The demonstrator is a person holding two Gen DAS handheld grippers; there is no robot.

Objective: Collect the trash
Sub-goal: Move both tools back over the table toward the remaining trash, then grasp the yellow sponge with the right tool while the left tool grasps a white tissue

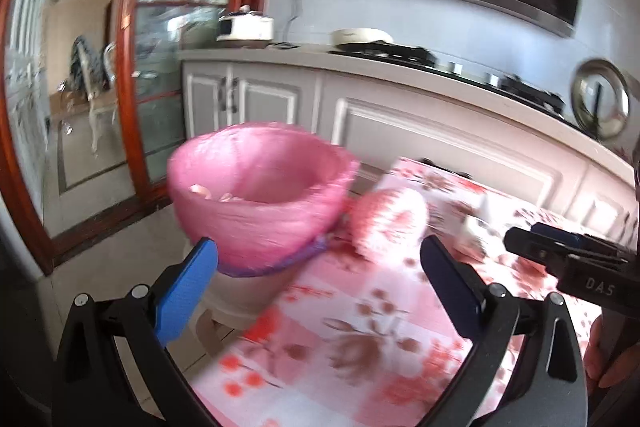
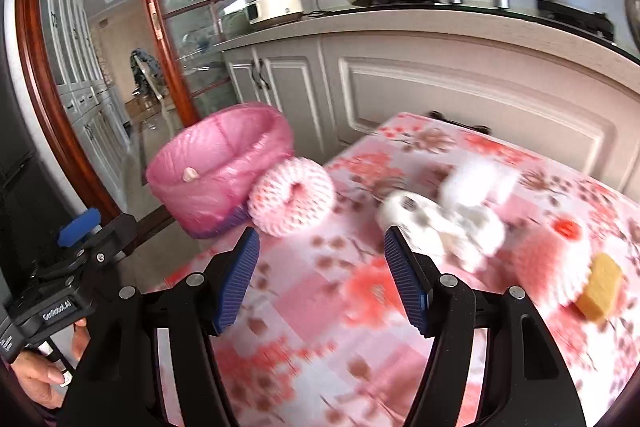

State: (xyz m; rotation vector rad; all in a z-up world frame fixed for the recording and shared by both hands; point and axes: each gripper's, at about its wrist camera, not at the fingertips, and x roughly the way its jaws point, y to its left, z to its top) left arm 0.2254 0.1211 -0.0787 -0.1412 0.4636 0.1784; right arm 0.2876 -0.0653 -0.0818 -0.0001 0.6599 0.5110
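Note:
A bin lined with a pink bag (image 1: 260, 199) (image 2: 216, 171) stands off the table's left corner, with some scraps inside. On the floral tablecloth (image 2: 340, 307) lie a pink foam net ring (image 2: 292, 195) (image 1: 388, 223), crumpled white paper (image 2: 452, 219), and a second foam net (image 2: 552, 263) beside a yellow block (image 2: 600, 291). My left gripper (image 1: 320, 251) is open wide and empty, just short of the bin and the ring. My right gripper (image 2: 322, 239) is open over the cloth, nothing between its pads, with the ring and paper ahead.
White kitchen cabinets (image 1: 400, 123) and a counter with a cooker (image 1: 244, 27) and hob run behind the table. A red-framed glass door (image 1: 136, 67) stands at left. Each gripper shows in the other's view: right gripper (image 1: 560, 251), left gripper (image 2: 86, 231).

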